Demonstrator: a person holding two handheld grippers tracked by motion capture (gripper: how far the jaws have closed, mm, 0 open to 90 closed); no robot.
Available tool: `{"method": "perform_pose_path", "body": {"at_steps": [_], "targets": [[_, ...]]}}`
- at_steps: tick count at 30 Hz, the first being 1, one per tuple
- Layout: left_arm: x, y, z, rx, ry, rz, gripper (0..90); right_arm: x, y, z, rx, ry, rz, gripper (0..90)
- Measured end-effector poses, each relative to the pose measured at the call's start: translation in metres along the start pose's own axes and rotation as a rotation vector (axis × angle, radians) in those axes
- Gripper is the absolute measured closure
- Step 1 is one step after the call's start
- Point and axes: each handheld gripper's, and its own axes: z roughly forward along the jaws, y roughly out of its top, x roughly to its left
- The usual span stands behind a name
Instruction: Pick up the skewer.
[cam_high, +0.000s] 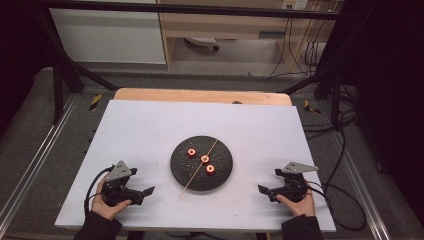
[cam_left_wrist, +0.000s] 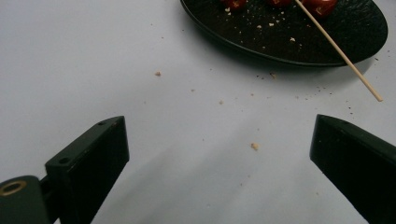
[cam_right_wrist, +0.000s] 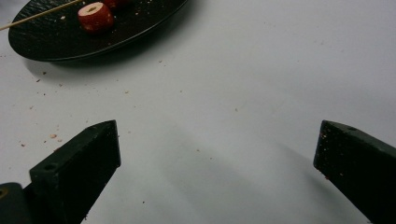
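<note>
While both grippers, left (cam_high: 145, 191) and right (cam_high: 263, 190), wait with jaws spread and empty, the thin skewer (cam_high: 199, 169) ahead could roll off the plate (cam_high: 176, 165) if nudged.

Three red, hollow-cored fruit pieces (cam_high: 205, 159) lie in a diagonal row, apart from one another, on a black round plate (cam_high: 180, 167), with a thin wooden skewer (cam_high: 190, 182) slanting across and overhanging its near rim.

Bright, even light on the white table (cam_high: 150, 130); dim, dark surroundings (soft shadows, slightly blurry close-ups).
</note>
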Motion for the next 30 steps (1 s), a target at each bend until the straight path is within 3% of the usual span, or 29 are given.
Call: {"method": "perform_pose_path", "body": {"at_steps": [30], "targets": [[-0.032, 0.025, 0.012, 0.052, 0.003, 0.046, 5.2, 0.001, 0.0, 0.002, 0.005, 0.001, -0.004, 0.9]]}}
